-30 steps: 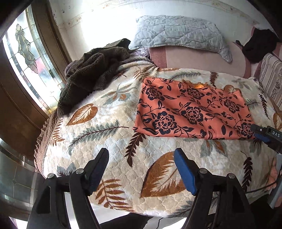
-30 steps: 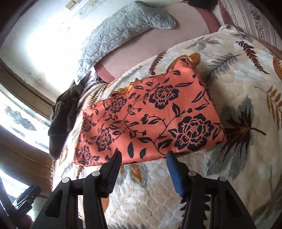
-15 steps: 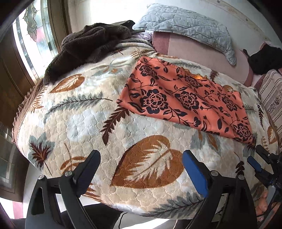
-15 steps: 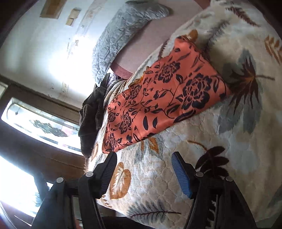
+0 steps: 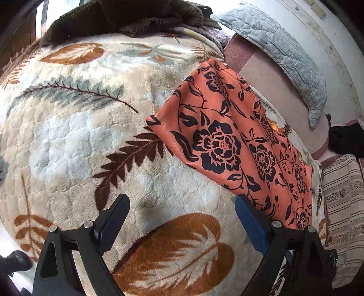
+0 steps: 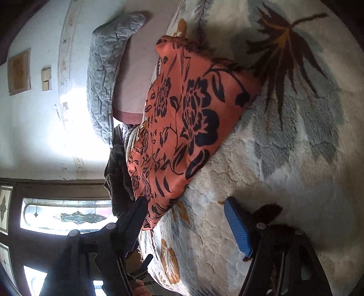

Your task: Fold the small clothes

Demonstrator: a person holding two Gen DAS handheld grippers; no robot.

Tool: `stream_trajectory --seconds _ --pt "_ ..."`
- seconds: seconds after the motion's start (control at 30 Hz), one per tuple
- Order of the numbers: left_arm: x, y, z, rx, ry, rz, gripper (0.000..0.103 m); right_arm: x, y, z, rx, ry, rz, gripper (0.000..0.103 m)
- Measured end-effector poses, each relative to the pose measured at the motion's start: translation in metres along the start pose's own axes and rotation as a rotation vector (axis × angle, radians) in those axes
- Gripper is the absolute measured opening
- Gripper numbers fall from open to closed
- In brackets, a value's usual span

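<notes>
An orange garment with a dark floral print (image 5: 229,141) lies flat, folded into a long strip, on a leaf-patterned blanket (image 5: 91,141). It also shows in the right wrist view (image 6: 182,127). My left gripper (image 5: 182,218) is open and empty, low over the blanket just short of the garment's near edge. My right gripper (image 6: 184,216) is open and empty, rolled sideways, close above the blanket beside the garment's other end. Its dark finger (image 6: 134,223) overlaps the garment's corner in the view.
A dark brown fleece (image 5: 118,16) is heaped at the blanket's far left. A grey quilted pillow (image 5: 279,52) and pink sheet (image 5: 268,79) lie behind the garment. A striped cushion (image 5: 343,205) is at right. A stained-glass window (image 6: 66,215) shows beyond the bed's edge.
Both grippers moved down closer to the blanket and toward the garment's ends. The right gripper rolled sideways. The garment has not moved. Both stay open.
</notes>
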State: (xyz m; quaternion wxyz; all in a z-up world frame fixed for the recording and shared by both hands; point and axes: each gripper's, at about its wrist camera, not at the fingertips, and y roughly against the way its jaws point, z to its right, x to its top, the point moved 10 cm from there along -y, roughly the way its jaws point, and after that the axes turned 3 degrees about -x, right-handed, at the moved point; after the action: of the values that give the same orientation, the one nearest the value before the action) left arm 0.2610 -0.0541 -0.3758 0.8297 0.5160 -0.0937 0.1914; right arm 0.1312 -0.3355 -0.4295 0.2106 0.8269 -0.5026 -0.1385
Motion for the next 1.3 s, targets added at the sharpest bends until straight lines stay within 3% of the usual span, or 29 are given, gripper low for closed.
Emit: stream_trajectory --seconds 0.1,0.2,0.37,0.4,0.47,0.5,0.6,0.63,0.7,0.73,0.8,0.9,1.07,1.17,1.3 --pt "0.006 -0.016 -0.004 -0.032 0.053 -0.017 0.094 0.008 0.001 0.000 0.008 -0.016 0.035 0.073" --pt "0.027 -0.020 -0.005 -0.050 0.078 0.025 0.094 0.024 0.000 -0.003 0.002 -0.024 0.068 0.073" --pt "0.055 -0.039 -0.002 -0.041 0.127 0.033 0.093 0.056 0.000 0.000 0.027 -0.117 0.134 0.073" --pt "0.061 -0.042 -0.001 -0.048 0.129 0.038 0.089 0.062 -0.001 -0.002 0.028 -0.120 0.145 0.073" --pt "0.071 -0.049 0.003 -0.072 0.150 0.041 0.064 0.073 -0.007 -0.007 0.030 -0.107 0.153 0.073" --pt "0.073 -0.054 0.001 -0.071 0.170 0.032 0.046 0.077 -0.010 -0.009 0.033 -0.101 0.153 0.074" --pt "0.078 -0.057 0.000 -0.102 0.194 0.056 0.030 0.084 -0.021 -0.017 0.006 -0.050 0.154 0.072" --pt "0.079 -0.057 0.000 -0.104 0.186 0.062 0.025 0.086 -0.025 -0.019 -0.012 -0.032 0.160 0.068" --pt "0.081 -0.055 0.002 -0.106 0.165 0.082 0.018 0.091 -0.031 -0.017 -0.052 -0.003 0.172 0.047" --pt "0.082 -0.053 0.003 -0.104 0.161 0.088 0.016 0.094 -0.034 -0.013 -0.083 0.008 0.174 0.024" --pt "0.083 -0.045 0.004 -0.119 0.173 0.104 0.015 0.097 -0.033 -0.013 -0.085 0.016 0.186 0.022" --pt "0.085 -0.019 0.011 -0.149 0.144 0.147 0.013 0.094 -0.013 -0.041 -0.129 0.179 0.269 0.018" --pt "0.074 0.030 0.016 -0.163 0.100 0.177 0.012 0.068 0.040 -0.072 -0.089 0.280 0.331 0.013" --pt "0.053 0.057 0.008 -0.144 0.056 0.173 0.012 0.041 0.067 -0.062 -0.091 0.286 0.301 0.012" --pt "0.009 0.060 -0.027 -0.047 0.002 0.089 0.012 0.009 0.087 -0.018 -0.220 0.289 0.238 0.010"
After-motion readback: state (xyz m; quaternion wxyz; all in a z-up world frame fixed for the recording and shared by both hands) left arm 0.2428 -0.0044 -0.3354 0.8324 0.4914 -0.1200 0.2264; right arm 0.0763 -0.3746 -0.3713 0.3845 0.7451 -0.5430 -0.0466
